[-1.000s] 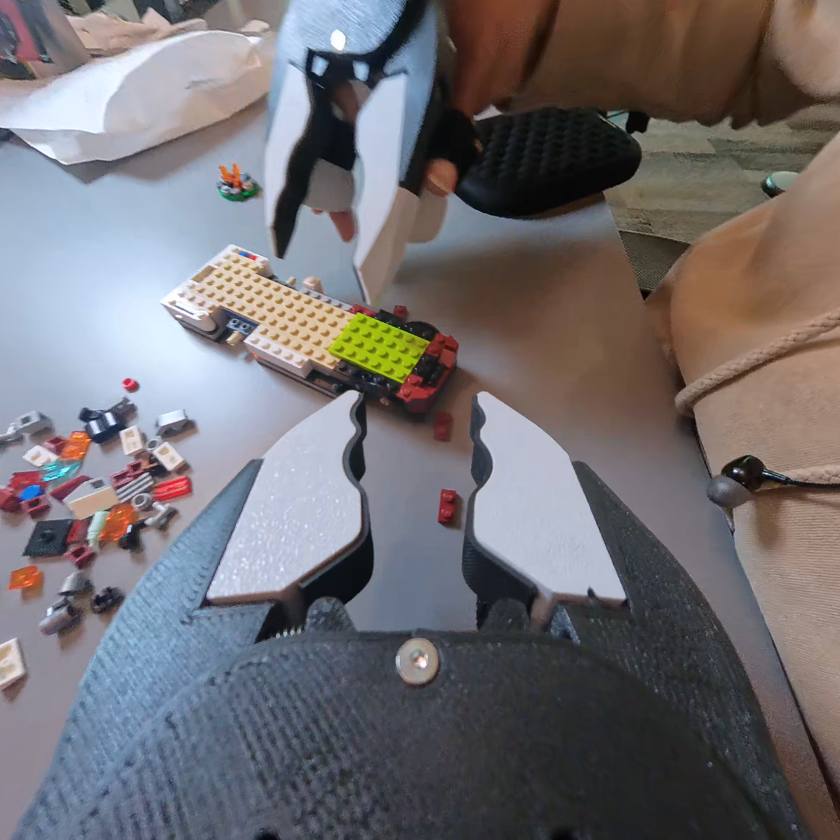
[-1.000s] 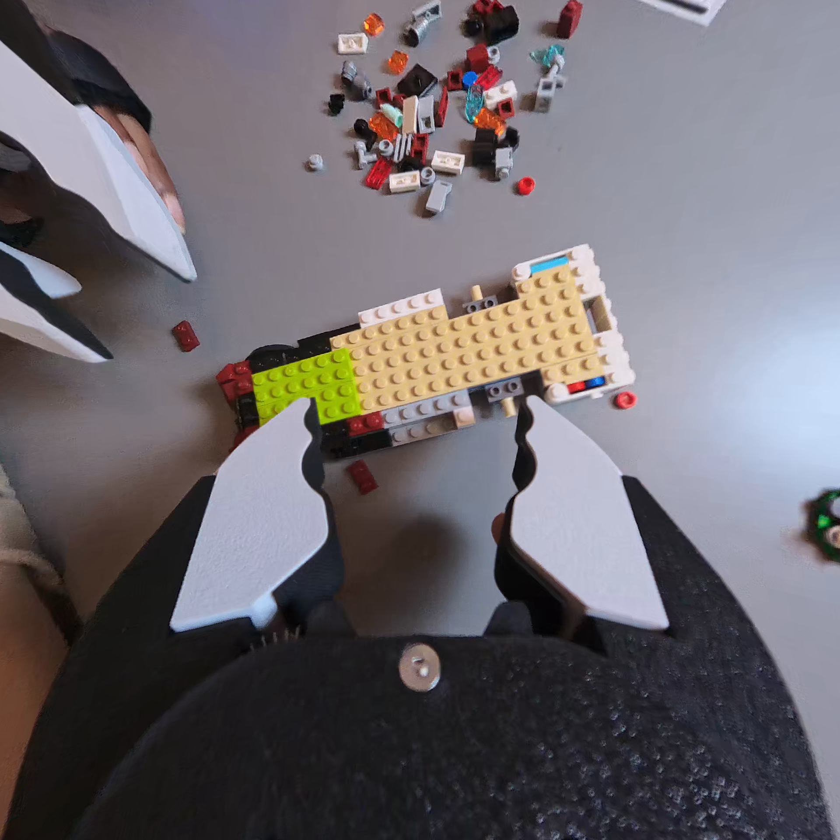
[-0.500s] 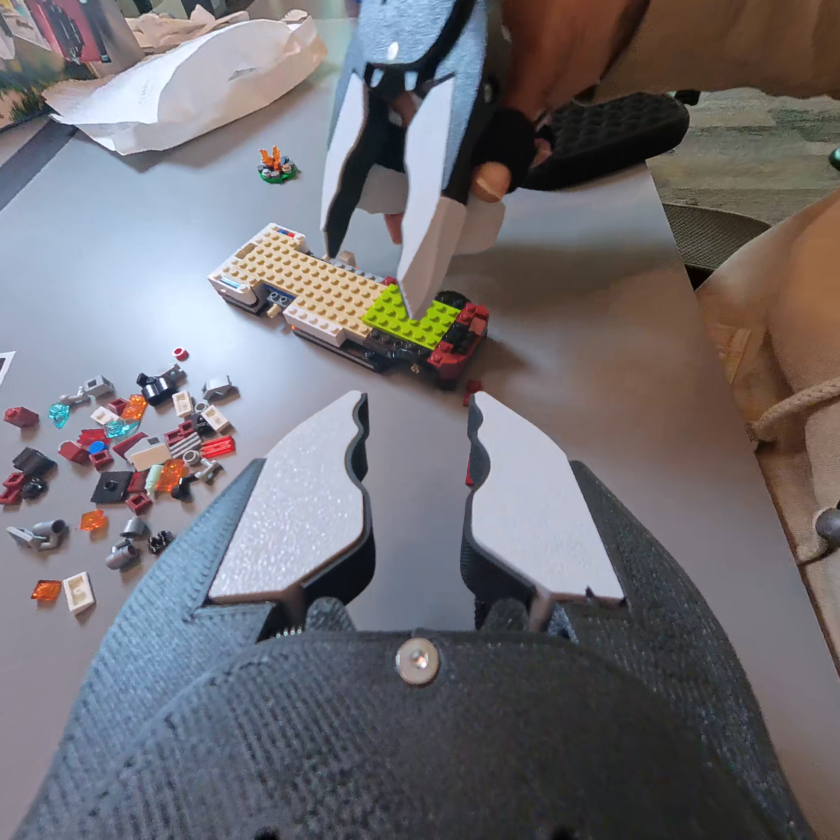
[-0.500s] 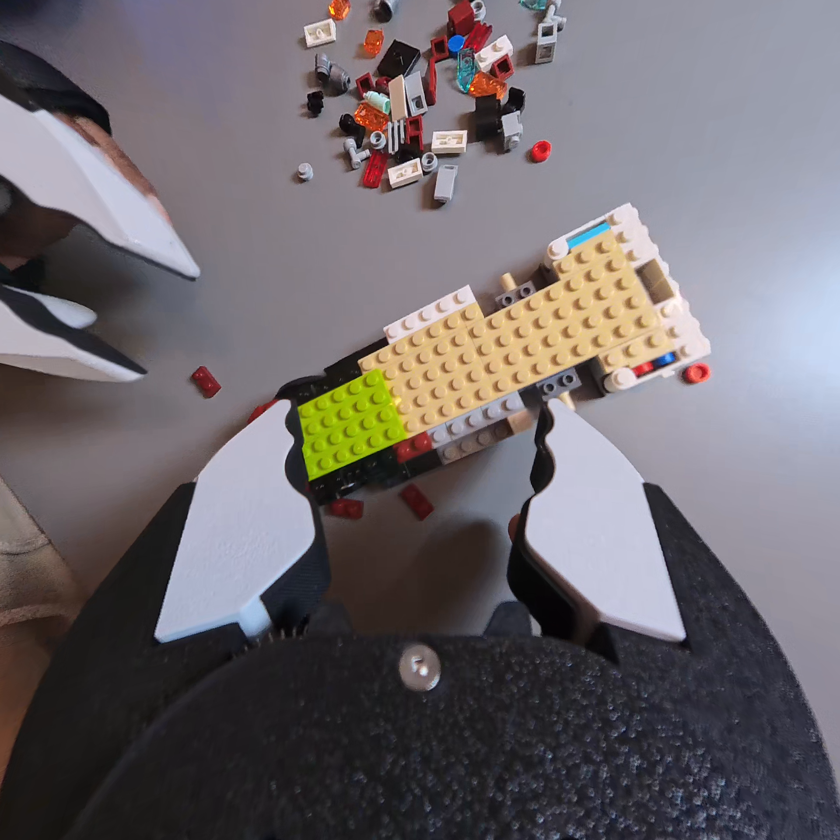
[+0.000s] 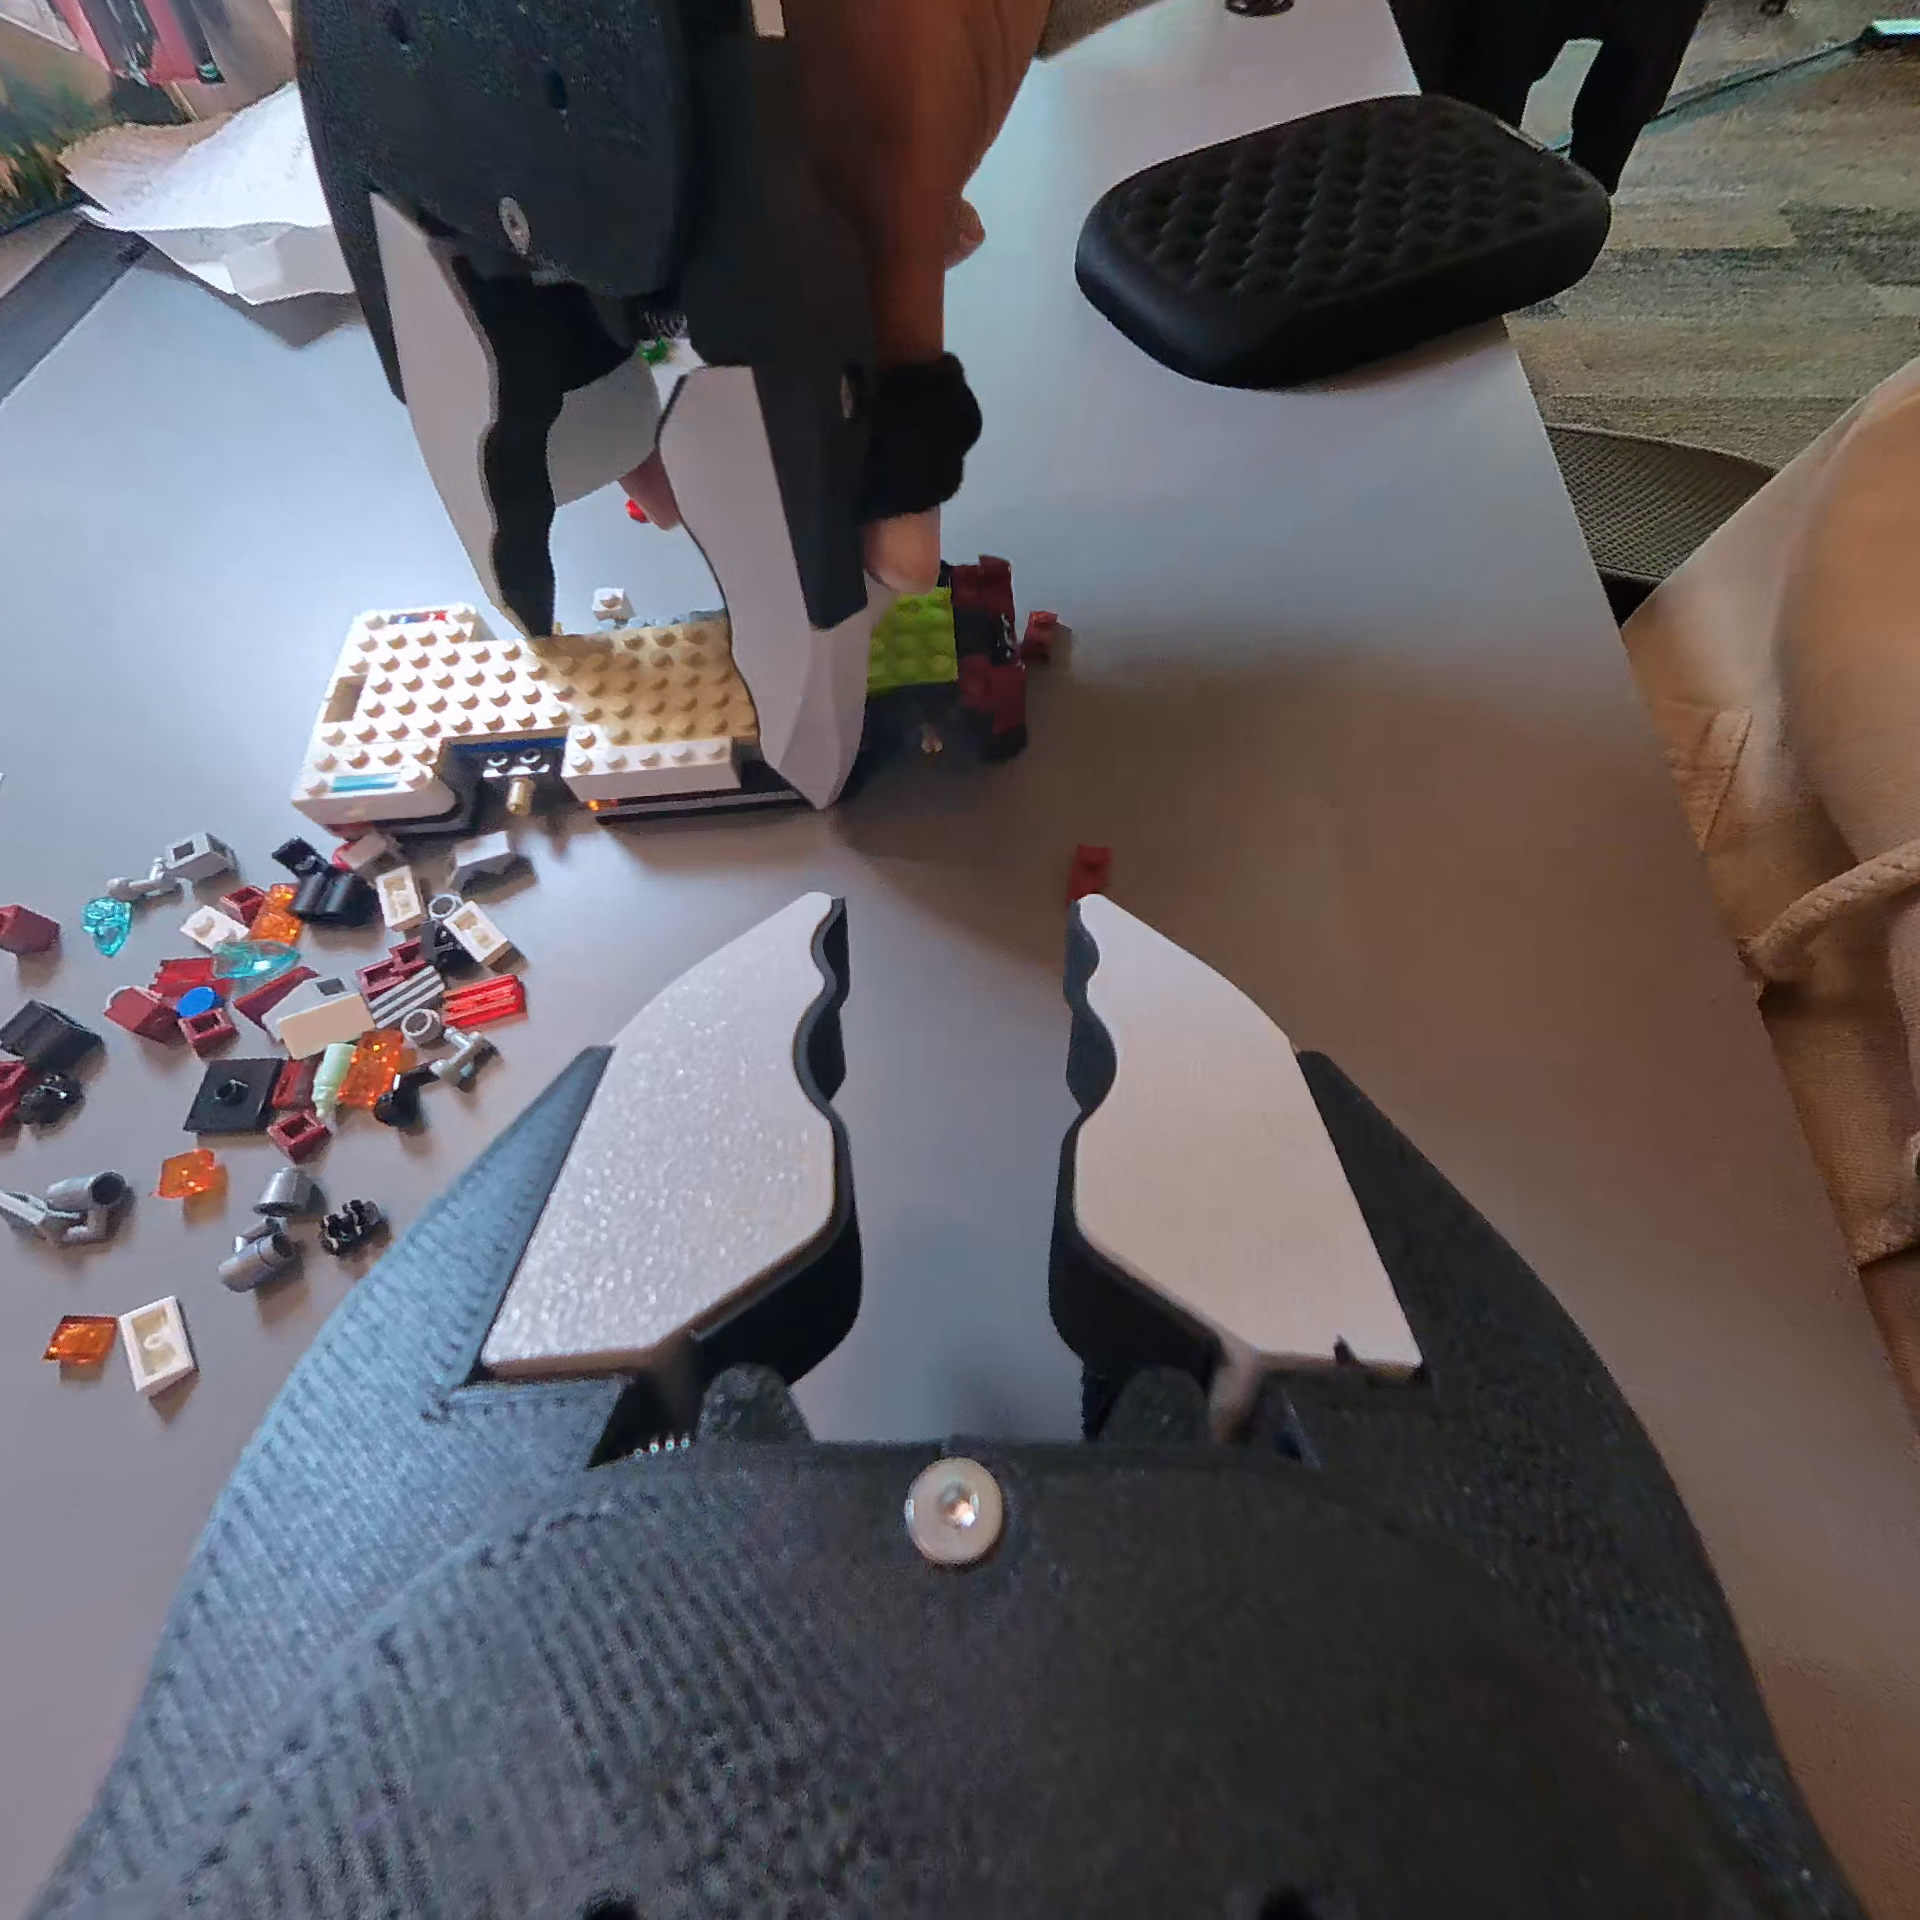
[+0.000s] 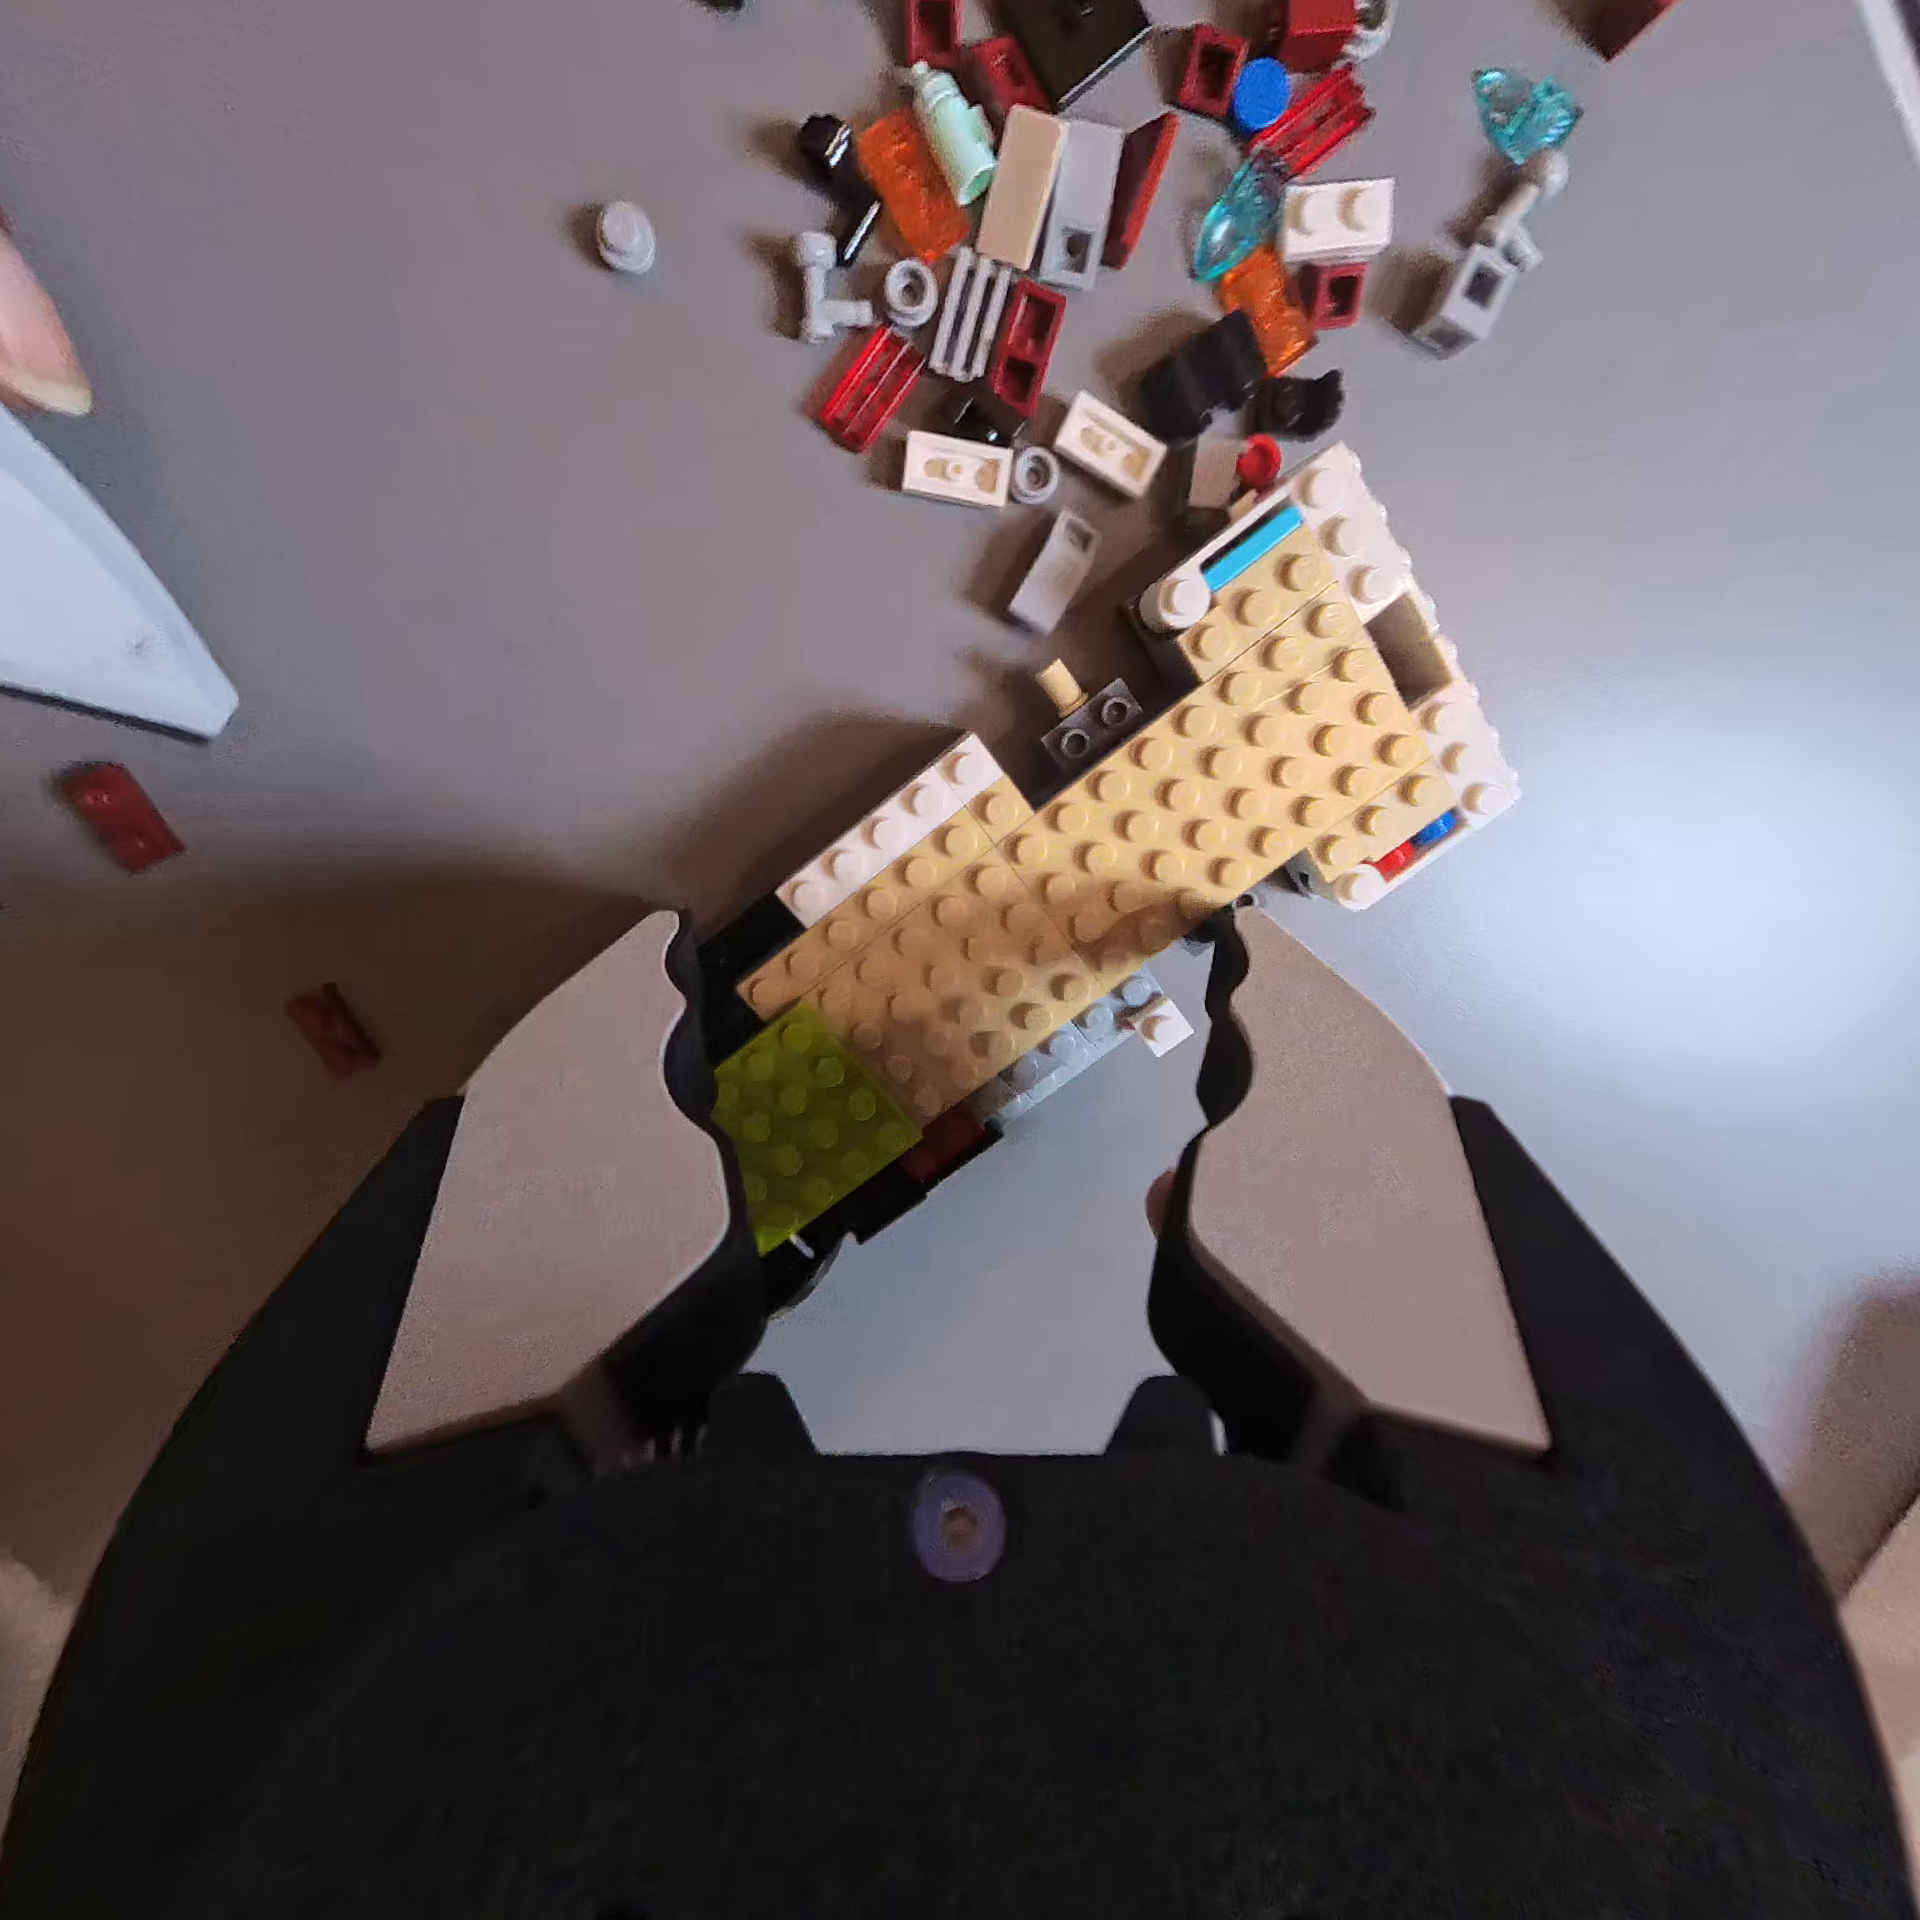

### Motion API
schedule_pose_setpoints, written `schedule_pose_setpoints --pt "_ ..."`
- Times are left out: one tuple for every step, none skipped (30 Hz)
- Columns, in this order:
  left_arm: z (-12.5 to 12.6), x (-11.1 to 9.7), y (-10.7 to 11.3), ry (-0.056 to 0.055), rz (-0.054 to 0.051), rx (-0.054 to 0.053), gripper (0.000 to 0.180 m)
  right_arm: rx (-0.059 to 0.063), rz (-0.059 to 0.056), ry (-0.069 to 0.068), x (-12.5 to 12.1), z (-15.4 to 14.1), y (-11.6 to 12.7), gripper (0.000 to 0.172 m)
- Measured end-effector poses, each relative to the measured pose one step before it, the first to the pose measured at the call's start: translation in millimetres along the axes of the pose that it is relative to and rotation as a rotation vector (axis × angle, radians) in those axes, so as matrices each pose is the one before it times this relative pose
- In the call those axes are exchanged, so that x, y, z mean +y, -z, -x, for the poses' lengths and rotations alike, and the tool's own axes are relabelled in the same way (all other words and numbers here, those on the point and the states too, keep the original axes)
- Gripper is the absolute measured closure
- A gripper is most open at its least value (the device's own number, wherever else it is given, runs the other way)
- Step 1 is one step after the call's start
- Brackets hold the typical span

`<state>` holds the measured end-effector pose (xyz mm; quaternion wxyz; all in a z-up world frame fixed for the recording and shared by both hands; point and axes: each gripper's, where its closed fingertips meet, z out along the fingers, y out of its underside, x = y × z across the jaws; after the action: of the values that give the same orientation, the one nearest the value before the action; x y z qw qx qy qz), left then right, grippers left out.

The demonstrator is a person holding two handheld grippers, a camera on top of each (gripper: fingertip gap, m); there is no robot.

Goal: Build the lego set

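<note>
A flat brick model (image 6: pixel 1143 831) of tan plates with a lime plate (image 6: pixel 810 1122) at one end lies on the grey table (image 5: pixel 1247 623). My right gripper (image 6: pixel 951 935) is open wide and straddles it. The left finger lies against the lime end and the right fingertip touches the tan edge. In the left wrist view the right gripper (image 5: pixel 673 707) stands over the model (image 5: pixel 623 675), one finger on each long side. My left gripper (image 5: pixel 956 914) is open and empty above bare table. A small dark red brick (image 5: pixel 1089 868) lies just beyond its right fingertip.
A pile of loose small bricks (image 5: pixel 260 997) lies left of the model and touches its white end; it also shows in the right wrist view (image 6: pixel 1091 260). A black armrest (image 5: pixel 1340 229), white paper (image 5: pixel 208 197) and a person's beige clothing (image 5: pixel 1818 831) border the table. Left tips and right tips are each some 30 centimetres from the black armrest (image 5: pixel 1340 229).
My right gripper has come down around the model, its jaws widening then narrowing a little. The model has turned and slid toward the loose pile. My left gripper has stayed open and empty.
</note>
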<state>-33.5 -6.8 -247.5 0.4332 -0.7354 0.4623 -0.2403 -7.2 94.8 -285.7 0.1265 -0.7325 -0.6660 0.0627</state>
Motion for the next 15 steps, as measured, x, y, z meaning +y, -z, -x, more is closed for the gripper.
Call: schedule_pose_setpoints --pt "0.25 0.18 0.04 0.0000 0.0003 0.0001 0.141 -0.0052 0.0201 0.0388 2.15 0.31 0.49 0.080" --pt "0.35 0.01 0.14 0.0009 -0.0011 -0.0004 0.141 -0.0085 0.0150 0.0369 2.35 0.27 0.62 0.081" --pt "0.27 0.03 0.08 0.0013 -0.0004 0.0003 0.141 -0.0108 0.0119 0.0479 2.34 0.46 0.64 0.081" --pt "0.32 0.22 0.13 0.0011 0.0000 0.0004 0.141 -0.0109 0.0044 0.0566 2.31 0.82 0.58 0.081" --pt "0.30 0.13 0.03 0.0008 -0.0003 0.0003 0.141 -0.0095 0.0013 0.0433 1.45 0.55 0.67 0.083" --pt "0.25 0.46 -0.02 0.0012 0.0011 0.0010 0.141 -0.0116 -0.0033 0.0473 0.93 1.23 0.51 0.083" --pt "0.29 0.40 -0.08 0.0018 0.0008 0.0011 0.141 -0.0082 -0.0033 0.0362 0.24 0.84 0.40 0.085" --pt "0.32 0.38 -0.23 0.0024 0.0003 0.0002 0.141 -0.0085 -0.0083 0.0346 -0.67 1.38 0.44 0.087" --pt "0.32 0.56 -0.26 0.0027 0.0013 0.0007 0.141 -0.0048 -0.0034 0.0190 -0.65 0.76 0.34 0.090" --pt "0.06 0.84 -0.38 0.0027 0.0026 0.0013 0.141 -0.0067 -0.0034 0.0232 -0.76 1.52 0.18 0.090" --pt "0.19 0.73 -0.35 0.0014 0.0027 0.0000 0.141 -0.0029 0.0007 0.0156 -0.26 1.14 0.02 0.091" --pt "0.15 0.56 -0.31 0.0001 0.0019 -0.0014 0.141 -0.0003 0.0043 0.0040 0.09 0.44 -0.04 0.091" --pt "0.21 0.47 -0.27 0.0009 0.0018 -0.0006 0.141 -0.0012 0.0013 0.0048 -0.11 0.35 0.08 0.091" --pt "0.24 0.43 -0.22 0.0021 0.0010 0.0000 0.141 -0.0016 -0.0009 0.0025 0.02 0.50 0.11 0.091" --pt "0.18 0.38 -0.25 0.0024 0.0006 0.0003 0.141 -0.0049 -0.0056 0.0064 -0.18 1.00 0.29 0.091"
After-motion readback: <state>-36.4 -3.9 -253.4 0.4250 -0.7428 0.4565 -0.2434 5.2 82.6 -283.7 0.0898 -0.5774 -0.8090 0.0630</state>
